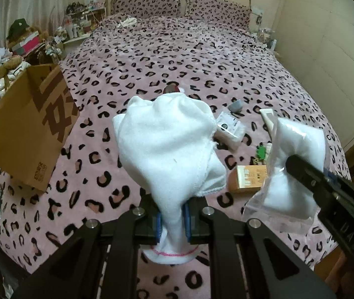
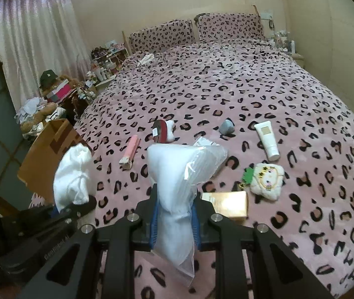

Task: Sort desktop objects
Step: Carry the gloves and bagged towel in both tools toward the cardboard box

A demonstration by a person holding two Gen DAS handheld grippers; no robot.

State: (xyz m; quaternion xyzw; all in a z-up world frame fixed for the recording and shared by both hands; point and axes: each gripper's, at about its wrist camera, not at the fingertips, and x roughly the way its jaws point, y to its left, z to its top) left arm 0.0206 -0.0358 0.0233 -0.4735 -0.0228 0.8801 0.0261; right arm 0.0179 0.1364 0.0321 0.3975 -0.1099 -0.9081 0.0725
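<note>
My left gripper is shut on a white cloth that stands bunched up above the pink leopard bedspread. My right gripper is shut on a clear plastic bag of white stuffing. The same bag and the right gripper's arm show at the right of the left wrist view. At the left of the right wrist view the cloth and the left gripper appear. On the bed lie a gold box, a plush charm, a white tube, a pink stick and a grey piece.
An open cardboard box stands at the bed's left edge. A red-and-white round item lies mid-bed. Cluttered shelves, boxes and soft toys fill the floor to the left by the curtain. Two pillows sit at the headboard; a wall is on the right.
</note>
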